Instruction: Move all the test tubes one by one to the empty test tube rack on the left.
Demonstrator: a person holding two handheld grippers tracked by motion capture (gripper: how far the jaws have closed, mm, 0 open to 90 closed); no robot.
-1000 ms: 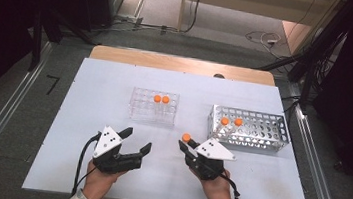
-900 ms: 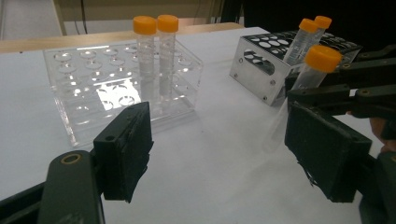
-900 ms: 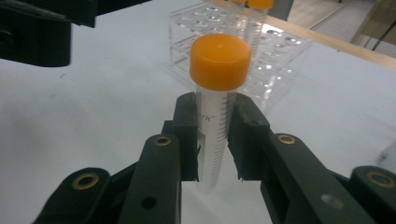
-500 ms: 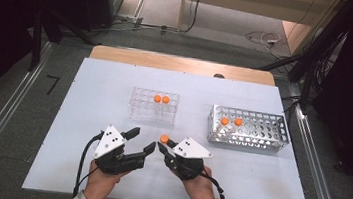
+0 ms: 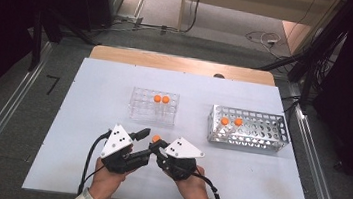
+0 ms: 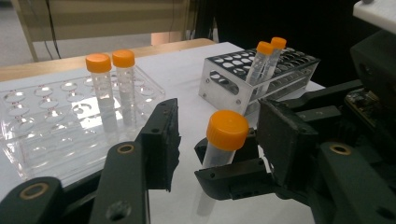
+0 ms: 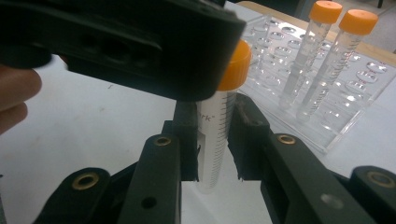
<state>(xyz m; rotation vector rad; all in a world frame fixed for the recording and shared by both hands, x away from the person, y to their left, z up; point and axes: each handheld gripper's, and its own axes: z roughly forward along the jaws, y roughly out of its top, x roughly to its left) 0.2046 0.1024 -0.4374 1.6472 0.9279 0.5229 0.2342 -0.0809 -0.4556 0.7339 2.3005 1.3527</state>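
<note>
My right gripper is shut on a clear tube with an orange cap, held upright. In the high view the right gripper meets my left gripper near the table's front middle. The left gripper is open, and the tube's orange cap stands between its jaws without touching either. One left jaw crosses the top of the right gripper view, in front of the cap. A clear rack holds two orange-capped tubes. A metal rack at the right holds two more tubes.
The white table top ends in a wooden strip at the back. Cables trail from the grippers toward the front edge. Dark stands and floor rails flank the table.
The right gripper has carried the tube leftward from near the metal rack's side to the left gripper. The tube now stands between the left gripper's open jaws. The left gripper has barely moved.
</note>
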